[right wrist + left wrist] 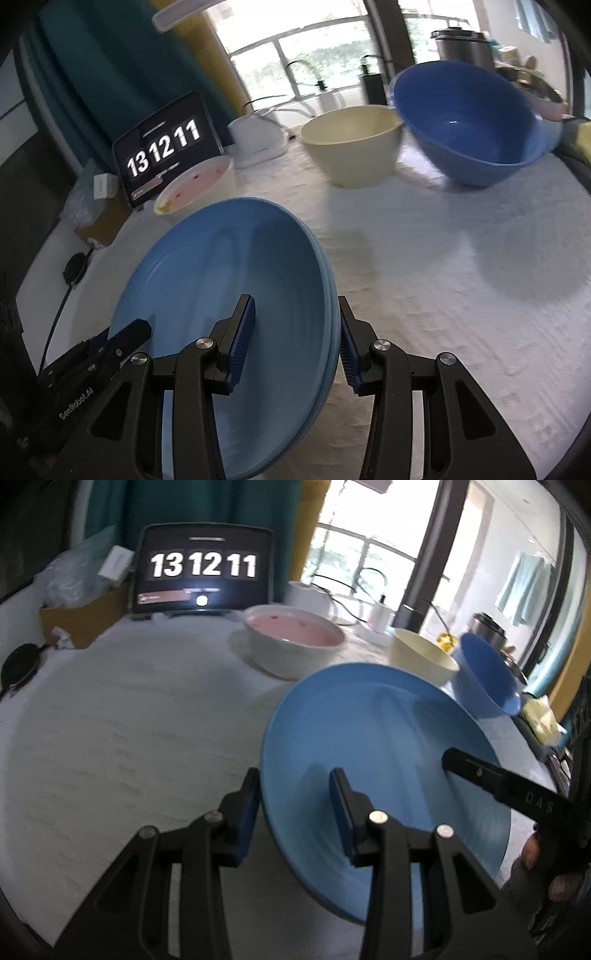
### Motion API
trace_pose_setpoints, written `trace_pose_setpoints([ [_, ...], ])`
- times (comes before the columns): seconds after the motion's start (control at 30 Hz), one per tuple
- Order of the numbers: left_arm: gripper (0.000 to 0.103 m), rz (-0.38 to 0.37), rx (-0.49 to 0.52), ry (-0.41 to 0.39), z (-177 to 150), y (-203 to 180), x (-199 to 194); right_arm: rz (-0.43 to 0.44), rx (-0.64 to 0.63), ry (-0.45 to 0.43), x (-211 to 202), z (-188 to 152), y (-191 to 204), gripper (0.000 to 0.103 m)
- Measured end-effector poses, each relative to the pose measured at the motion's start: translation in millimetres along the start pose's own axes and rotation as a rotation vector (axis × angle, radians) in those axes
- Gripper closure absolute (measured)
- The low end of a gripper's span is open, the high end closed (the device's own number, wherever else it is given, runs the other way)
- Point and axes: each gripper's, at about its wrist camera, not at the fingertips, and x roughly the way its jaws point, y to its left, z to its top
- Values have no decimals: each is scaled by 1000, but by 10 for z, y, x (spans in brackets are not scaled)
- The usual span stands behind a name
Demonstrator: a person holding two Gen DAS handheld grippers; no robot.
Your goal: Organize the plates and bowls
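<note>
A light blue plate (369,731) (221,266) hangs tilted above the white tablecloth, and a second rim shows under it in the right wrist view. My left gripper (295,779) is shut on its left rim. My right gripper (295,301) is shut on the opposite rim. Each gripper's finger reaches into the other's view over the plate. Behind stand a white bowl with a pink inside (291,642) (192,184), a cream bowl (421,657) (354,144) and a dark blue bowl (487,672) (469,122).
A tablet showing a clock (203,572) (162,151) leans at the back of the table. A cardboard box (81,620) and a black round object with a cable (20,664) sit at the left edge. A white appliance (258,136) and a metal pot (461,46) stand behind the bowls.
</note>
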Motion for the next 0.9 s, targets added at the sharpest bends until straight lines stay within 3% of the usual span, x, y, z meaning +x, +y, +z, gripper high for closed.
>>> trace_pose_setpoints([
  [0.33, 64, 62, -57, 8, 31, 378, 43, 60, -44, 66, 312, 41, 386, 57],
  [0.57, 63, 91, -48, 0, 29, 339, 49, 60, -35, 97, 434, 28, 393, 56],
  [0.77, 58, 140, -20, -139, 94, 232, -215, 40, -57, 69, 352, 57, 390, 56],
  [0.9, 57, 110, 10, -203, 156, 64, -349, 16, -47, 25, 195, 116, 233, 56],
])
